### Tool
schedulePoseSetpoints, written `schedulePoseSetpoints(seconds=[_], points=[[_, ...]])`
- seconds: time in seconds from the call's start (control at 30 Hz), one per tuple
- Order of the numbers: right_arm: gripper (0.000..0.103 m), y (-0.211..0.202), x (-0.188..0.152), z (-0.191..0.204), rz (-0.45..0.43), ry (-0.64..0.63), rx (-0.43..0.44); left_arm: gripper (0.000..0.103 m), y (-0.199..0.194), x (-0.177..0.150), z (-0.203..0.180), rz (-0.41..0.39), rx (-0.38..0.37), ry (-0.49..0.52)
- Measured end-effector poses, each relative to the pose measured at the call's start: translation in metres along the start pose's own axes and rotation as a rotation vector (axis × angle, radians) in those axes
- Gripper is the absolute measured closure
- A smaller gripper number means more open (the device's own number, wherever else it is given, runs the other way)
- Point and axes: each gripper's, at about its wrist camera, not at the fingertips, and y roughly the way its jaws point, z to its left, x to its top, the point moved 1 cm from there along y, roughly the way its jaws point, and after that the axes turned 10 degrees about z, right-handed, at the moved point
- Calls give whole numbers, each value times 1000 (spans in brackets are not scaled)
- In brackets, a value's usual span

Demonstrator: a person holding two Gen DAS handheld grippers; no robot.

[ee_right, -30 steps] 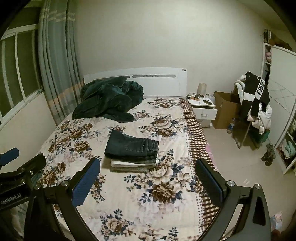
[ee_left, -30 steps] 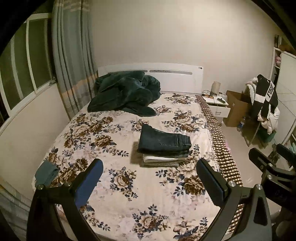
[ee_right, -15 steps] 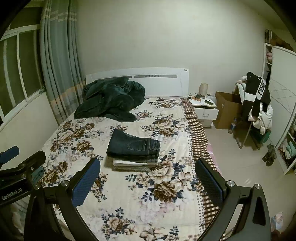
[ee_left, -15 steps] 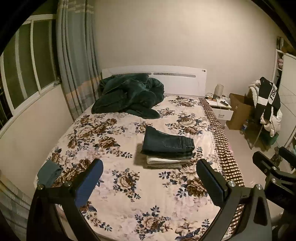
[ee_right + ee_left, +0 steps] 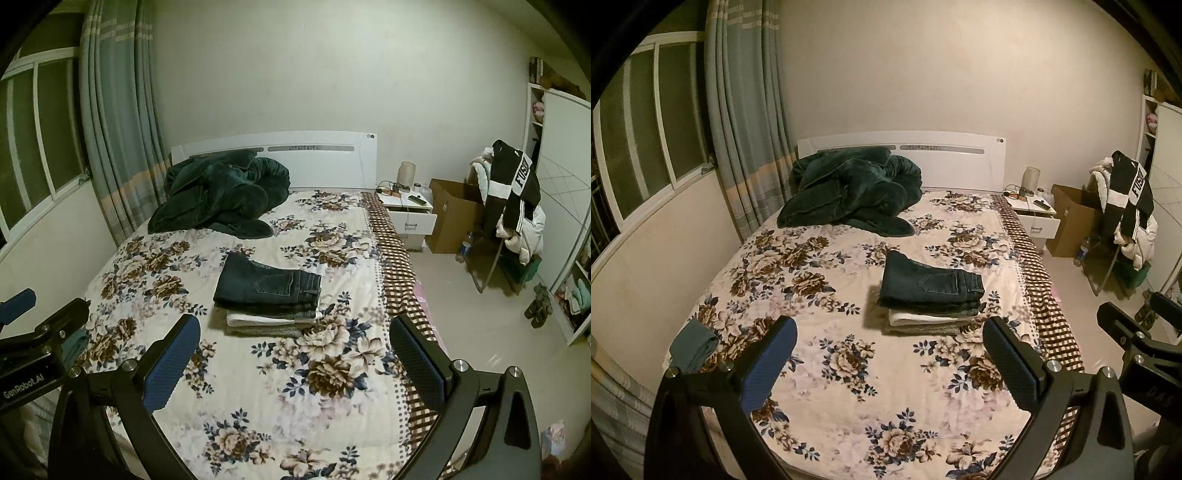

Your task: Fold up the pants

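Note:
Dark blue folded jeans (image 5: 929, 286) lie on top of a small stack of folded white and grey clothes (image 5: 923, 320) near the middle of the floral bed (image 5: 849, 369). They also show in the right wrist view (image 5: 267, 286). My left gripper (image 5: 888, 360) is open and empty, held above the foot of the bed, well short of the stack. My right gripper (image 5: 295, 356) is open and empty too, beside the left one, also short of the stack.
A dark green blanket (image 5: 849, 192) is heaped by the white headboard. A small teal cloth (image 5: 694, 345) lies at the bed's left edge. A nightstand (image 5: 408, 212), a cardboard box (image 5: 454, 218) and a clothes-laden chair (image 5: 511, 206) stand right of the bed. Curtains and a window are on the left.
Both grippers have drifted slightly up and back, so the bed and stack sit a little lower in view. Both stay open and empty.

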Motion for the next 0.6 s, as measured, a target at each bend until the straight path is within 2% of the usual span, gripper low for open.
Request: schedulePoseSetpoints(seconds=[0.6], points=[[0,0,-4,3,-3,-2,3,0,-2,-1,-5,-9,-3,2]])
